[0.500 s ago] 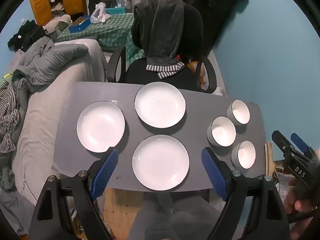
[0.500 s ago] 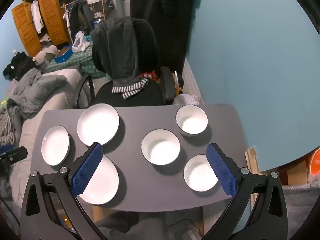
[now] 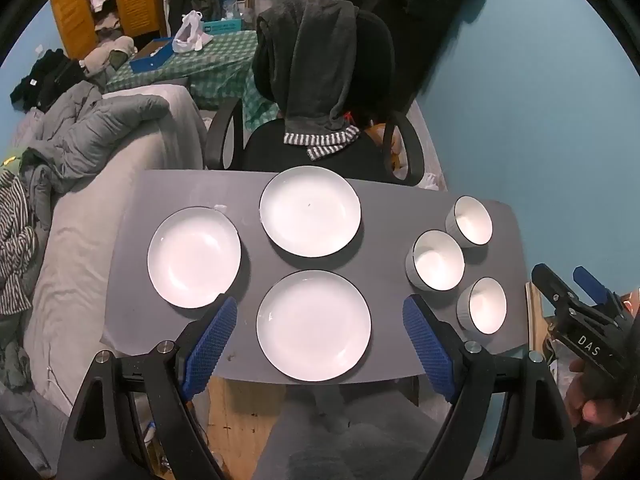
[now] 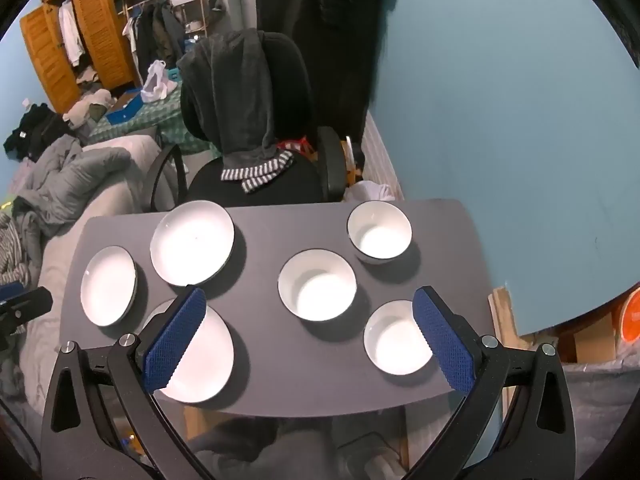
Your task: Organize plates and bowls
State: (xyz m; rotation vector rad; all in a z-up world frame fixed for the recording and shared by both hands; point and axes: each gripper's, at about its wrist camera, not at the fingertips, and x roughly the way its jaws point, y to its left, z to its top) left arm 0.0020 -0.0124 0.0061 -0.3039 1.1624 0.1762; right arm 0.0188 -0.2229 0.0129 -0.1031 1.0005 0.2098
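Both grippers are spread wide with nothing in them, up above the grey table (image 3: 384,216). Left gripper (image 3: 320,344): near plate (image 3: 313,326) sits between its fingers, two more plates beyond. Right gripper (image 4: 310,338): middle bowl (image 4: 317,290) just past its fingertips, near bowl (image 4: 394,338) behind the right finger.

Three white plates (image 3: 313,325) and three white bowls (image 3: 435,260) sit out.
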